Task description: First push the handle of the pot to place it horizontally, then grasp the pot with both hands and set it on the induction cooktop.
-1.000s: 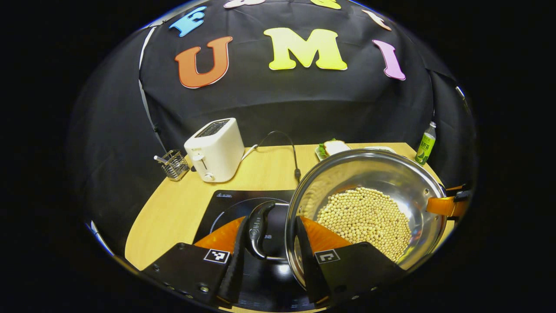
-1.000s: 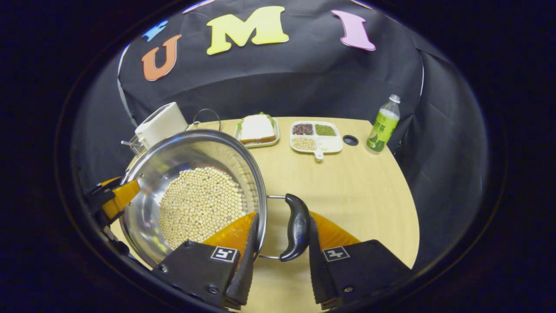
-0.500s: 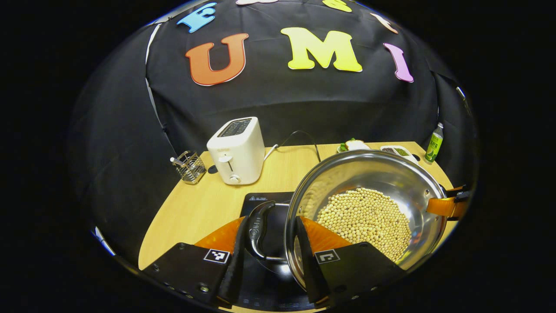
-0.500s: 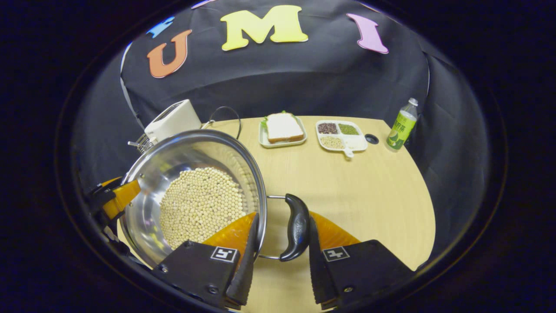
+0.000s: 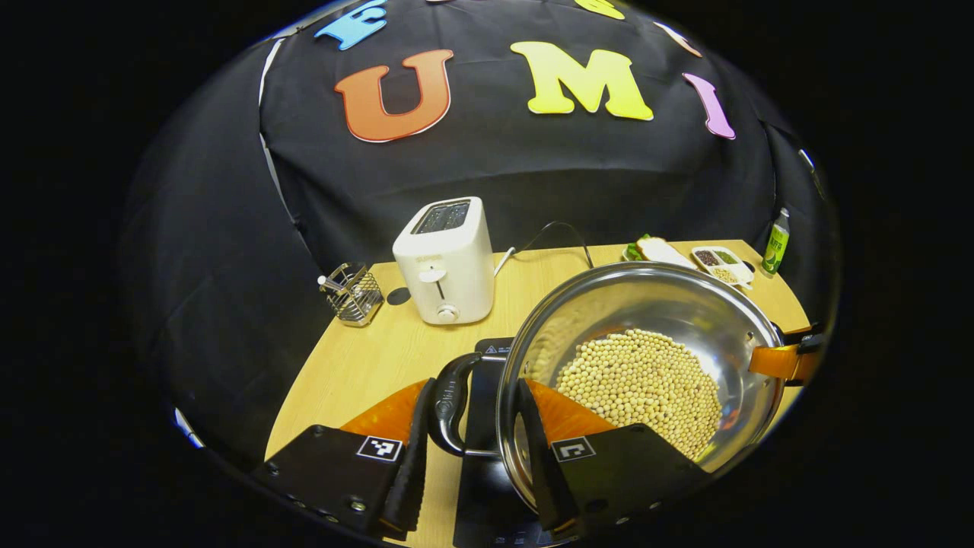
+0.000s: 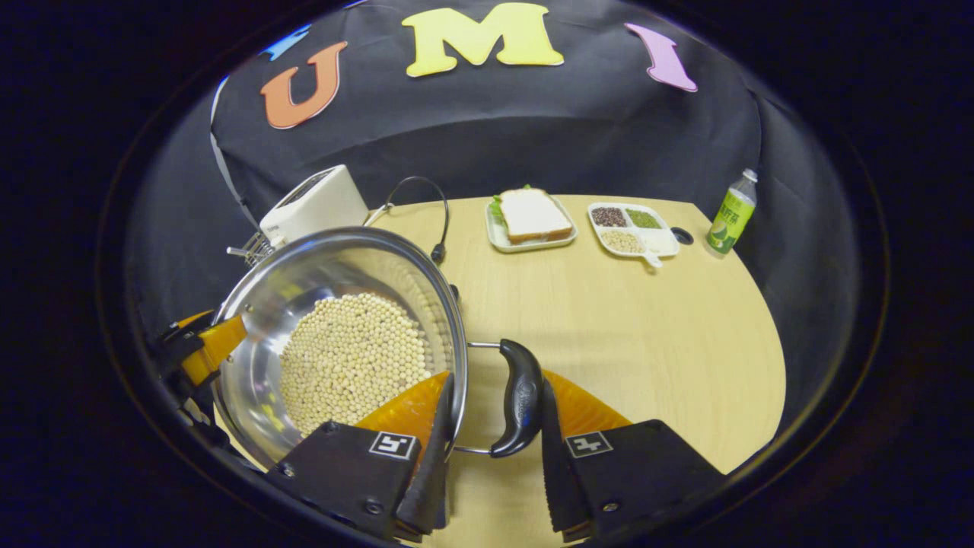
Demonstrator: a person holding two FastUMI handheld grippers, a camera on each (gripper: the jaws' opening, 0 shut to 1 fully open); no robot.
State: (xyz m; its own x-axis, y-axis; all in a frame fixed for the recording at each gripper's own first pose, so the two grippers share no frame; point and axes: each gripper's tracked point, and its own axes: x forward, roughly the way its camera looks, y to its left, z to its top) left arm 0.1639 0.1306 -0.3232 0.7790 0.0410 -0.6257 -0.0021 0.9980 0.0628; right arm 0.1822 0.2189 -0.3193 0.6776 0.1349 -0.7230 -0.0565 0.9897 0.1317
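A steel pot (image 5: 647, 293) holding pale beans (image 5: 639, 380) hangs above the wooden table, carried between both grippers. My left gripper (image 5: 473, 388) is shut on the pot's black left handle (image 5: 449, 403), one finger outside the handle and one inside the rim. Below it lies the black induction cooktop (image 5: 487, 472), partly hidden by the pot. In the right gripper view, my right gripper (image 6: 494, 384) is shut on the black right handle (image 6: 521, 399) the same way, with the pot (image 6: 327, 259) to its left. The left gripper (image 6: 202, 342) shows at the pot's far side.
A white toaster (image 5: 445, 262) and a wire basket (image 5: 350, 293) stand at the back left. A sandwich plate (image 6: 533, 221), a divided dish (image 6: 635, 228) and a green bottle (image 6: 727, 213) line the back. A black cable (image 6: 437, 221) loops behind the pot.
Both grippers have carried the pot leftward across the table. The cooktop has slid from the pot's left to beneath it, and the toaster has shifted right in view. Both grips are unchanged.
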